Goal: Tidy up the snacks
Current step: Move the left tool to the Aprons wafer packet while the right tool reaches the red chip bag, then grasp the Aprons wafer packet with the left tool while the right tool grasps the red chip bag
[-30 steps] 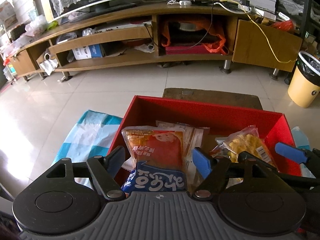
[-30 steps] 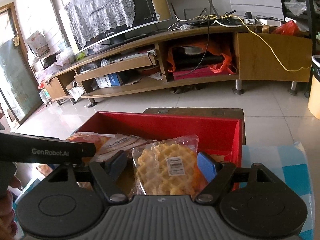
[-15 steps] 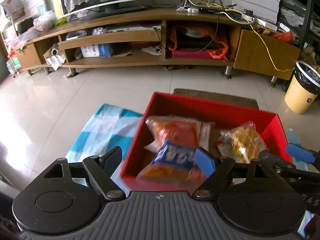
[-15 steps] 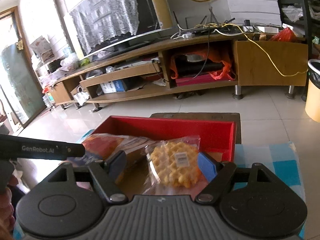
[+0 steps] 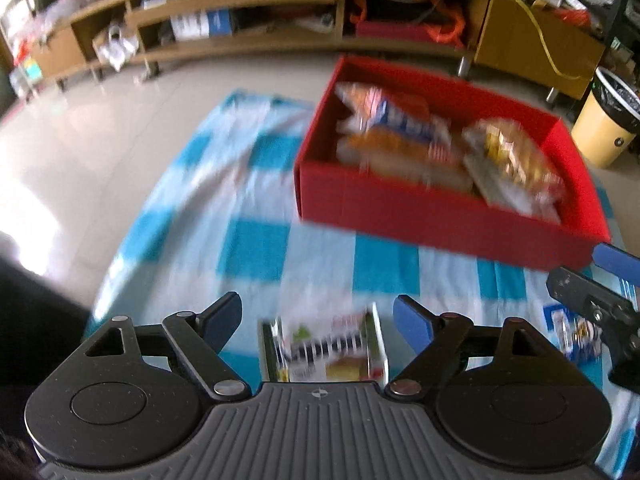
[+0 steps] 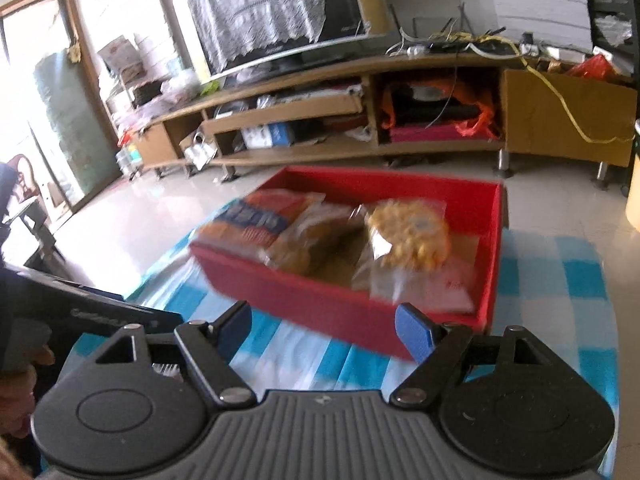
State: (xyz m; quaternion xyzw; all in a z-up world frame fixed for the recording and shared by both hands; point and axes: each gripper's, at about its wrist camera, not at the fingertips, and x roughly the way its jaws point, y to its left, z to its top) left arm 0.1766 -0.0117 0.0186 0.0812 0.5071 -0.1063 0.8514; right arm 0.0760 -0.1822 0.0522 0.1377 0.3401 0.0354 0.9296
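Both tongs spread over the checked cloth, snacks in the red box.

From the left: our left tongs (image 5: 318, 320) are opening, pads apart, and touch nothing; a blurred snack pack (image 5: 332, 350) lies flat on the blue-and-white cloth (image 5: 256, 240) just under the gap between them. Farther along, the red box (image 5: 440, 220) sits on the cloth and holds an orange-and-blue bag (image 5: 400, 120) at its left and a waffle pack (image 5: 508, 152) at its right, both lying inside. Near the right edge a small packet (image 5: 572, 332) lies on the cloth, partly hidden. Our right tongs (image 6: 324, 330) stand spread and empty, short of the box's near wall.
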